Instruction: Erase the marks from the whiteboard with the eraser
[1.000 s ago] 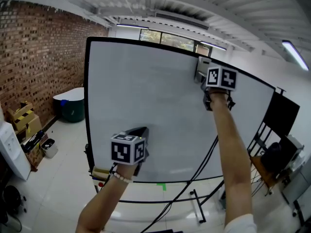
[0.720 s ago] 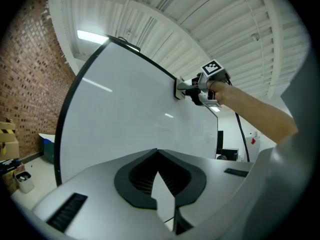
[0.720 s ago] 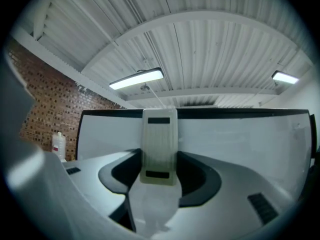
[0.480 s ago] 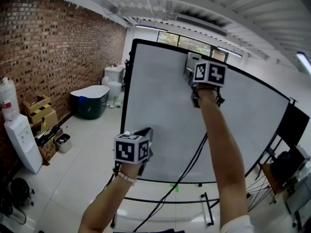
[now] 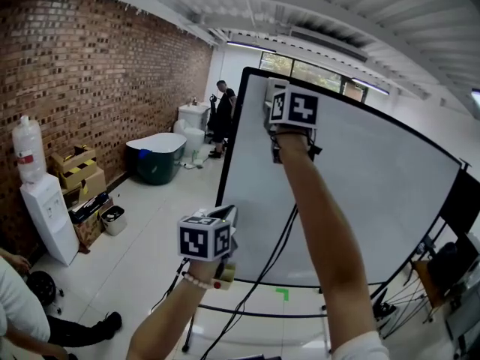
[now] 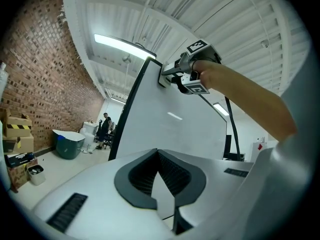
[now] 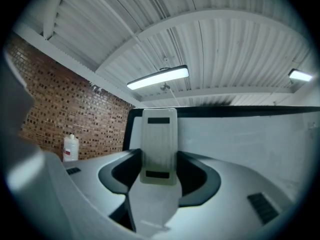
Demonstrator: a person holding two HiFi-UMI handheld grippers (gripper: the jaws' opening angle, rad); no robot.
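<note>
The whiteboard (image 5: 360, 193) stands on a wheeled frame, and its white face shows no marks that I can make out. My right gripper (image 5: 279, 97) is raised to the board's upper left corner and is shut on the pale grey eraser (image 5: 275, 87), which lies flat against the board. In the right gripper view the eraser (image 7: 159, 146) sits upright between the jaws, reaching the black top frame of the whiteboard (image 7: 245, 134). My left gripper (image 5: 226, 216) hangs low by the board's lower left edge, shut and empty. The left gripper view shows the same shut gripper (image 6: 158, 152), with the right gripper (image 6: 176, 73) high above it.
A brick wall (image 5: 90, 73) runs along the left, with a water dispenser (image 5: 43, 201), cardboard boxes (image 5: 79, 171) and a green tub (image 5: 157, 156). One person (image 5: 223, 111) stands at the back, another (image 5: 22, 313) at the lower left. Cables (image 5: 262, 276) hang before the board.
My right gripper has slid the eraser leftward along the top of the board to its upper left corner. My view has swung left. The left gripper has stayed low.
</note>
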